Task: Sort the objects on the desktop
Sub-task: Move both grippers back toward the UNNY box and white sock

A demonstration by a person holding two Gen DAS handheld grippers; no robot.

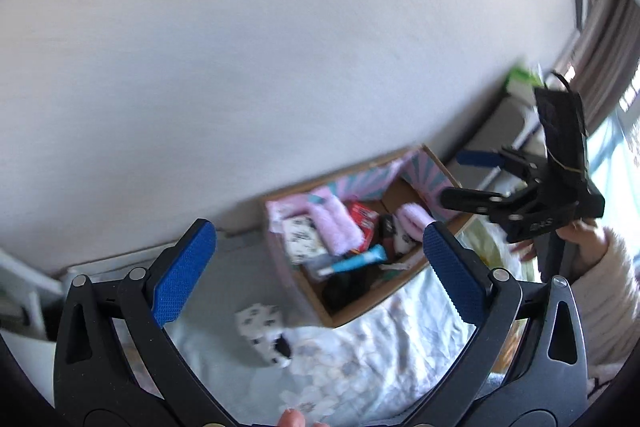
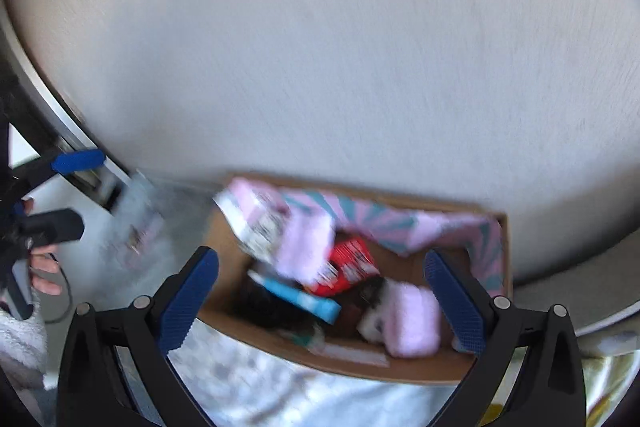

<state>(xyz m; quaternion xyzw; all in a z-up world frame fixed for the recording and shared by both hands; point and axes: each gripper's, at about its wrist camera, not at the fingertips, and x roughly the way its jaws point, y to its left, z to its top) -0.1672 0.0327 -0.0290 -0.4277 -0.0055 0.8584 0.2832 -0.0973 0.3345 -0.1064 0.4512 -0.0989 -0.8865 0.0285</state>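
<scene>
An open cardboard box [image 1: 396,291] sits against the wall on a pale floral cloth [image 1: 360,359]. It holds pink fluffy items [image 1: 338,223], a red packet [image 1: 362,217], a blue tube [image 1: 360,261] and a patterned white box [image 1: 302,239]. The box also shows in the right wrist view [image 2: 380,367]. My left gripper [image 1: 318,271] is open and empty above the cloth. A black-and-white spotted soft item [image 1: 264,331] lies on the cloth below it. My right gripper [image 2: 320,299] is open and empty over the box; it also shows in the left wrist view [image 1: 452,179].
A white wall [image 1: 280,67] fills the background. White furniture [image 1: 20,291] stands at the far left. Curtains and a window [image 1: 612,67] are at the right. The left gripper shows in the right wrist view [image 2: 64,191]. A patterned packet [image 2: 136,223] lies left of the box.
</scene>
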